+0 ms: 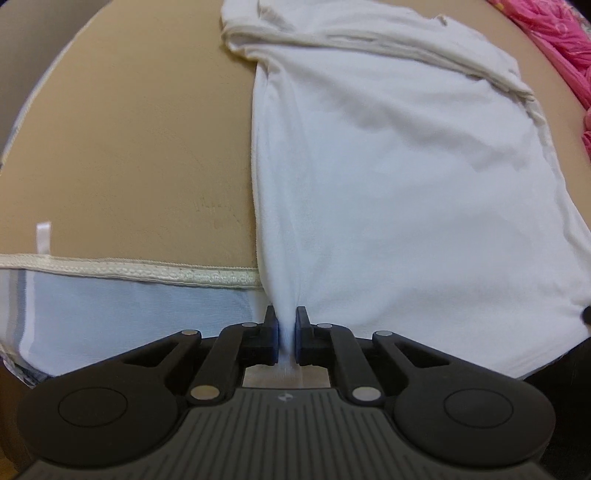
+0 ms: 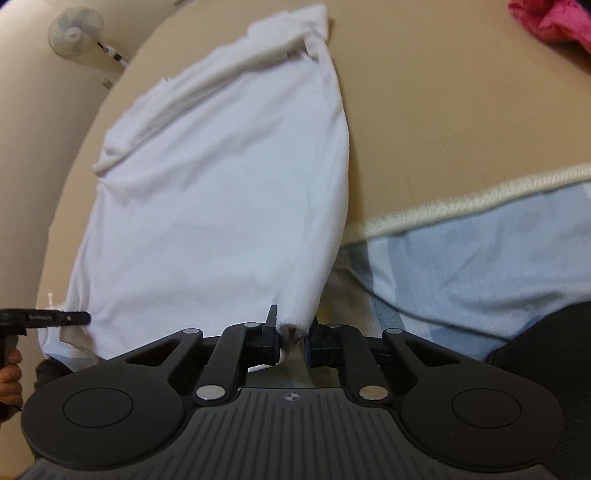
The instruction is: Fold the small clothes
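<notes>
At the near edge of the tan bed [image 1: 129, 147], both grippers had their jaws clamped on the white garment [image 1: 406, 184]: left gripper [image 1: 286, 334], right gripper [image 2: 291, 338]. Fold beginning; next, carry both corners evenly toward the far hem.

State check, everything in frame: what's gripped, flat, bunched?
white garment: lying on the tan surface, far end folded over, near edge pinched at both corners
left gripper: shut on the white garment
right gripper: shut on the white garment
pink cloth: bunched at the far edge, untouched
tan surface: flat, cream-trimmed front edge
fan: on the wall, running or not unclear
</notes>
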The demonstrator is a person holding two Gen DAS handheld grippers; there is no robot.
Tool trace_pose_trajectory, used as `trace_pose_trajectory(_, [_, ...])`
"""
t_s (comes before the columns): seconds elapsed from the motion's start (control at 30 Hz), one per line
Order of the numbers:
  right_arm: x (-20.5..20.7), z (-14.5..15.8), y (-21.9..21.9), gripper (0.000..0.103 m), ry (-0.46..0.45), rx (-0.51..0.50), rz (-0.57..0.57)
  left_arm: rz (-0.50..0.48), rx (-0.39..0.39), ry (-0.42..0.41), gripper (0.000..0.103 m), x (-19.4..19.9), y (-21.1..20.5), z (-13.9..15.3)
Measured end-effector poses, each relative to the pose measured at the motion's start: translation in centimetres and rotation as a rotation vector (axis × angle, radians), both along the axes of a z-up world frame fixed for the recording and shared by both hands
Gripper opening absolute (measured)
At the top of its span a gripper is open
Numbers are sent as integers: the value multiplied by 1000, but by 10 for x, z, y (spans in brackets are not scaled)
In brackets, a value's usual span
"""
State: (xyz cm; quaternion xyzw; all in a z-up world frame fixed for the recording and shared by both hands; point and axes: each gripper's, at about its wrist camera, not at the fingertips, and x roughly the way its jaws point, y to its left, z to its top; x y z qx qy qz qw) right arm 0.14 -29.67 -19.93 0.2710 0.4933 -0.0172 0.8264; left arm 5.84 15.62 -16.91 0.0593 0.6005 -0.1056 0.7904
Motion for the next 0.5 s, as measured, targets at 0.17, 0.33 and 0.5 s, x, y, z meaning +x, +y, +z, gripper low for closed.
trace_pose_trajectory(0.17, [-17,27,-7,11,-83,1,-14,10,-34,-58,8,-20,-7,39])
trace_pose_trajectory(0.33, [-32,48,-12,10,-157,-5,-29,13,-39,-112,5,-38,-5,54])
trace_pose_trajectory(0.5, [-46,54,-6,10,-197,3,-34,8,-66,-132,5,-50,5,63])
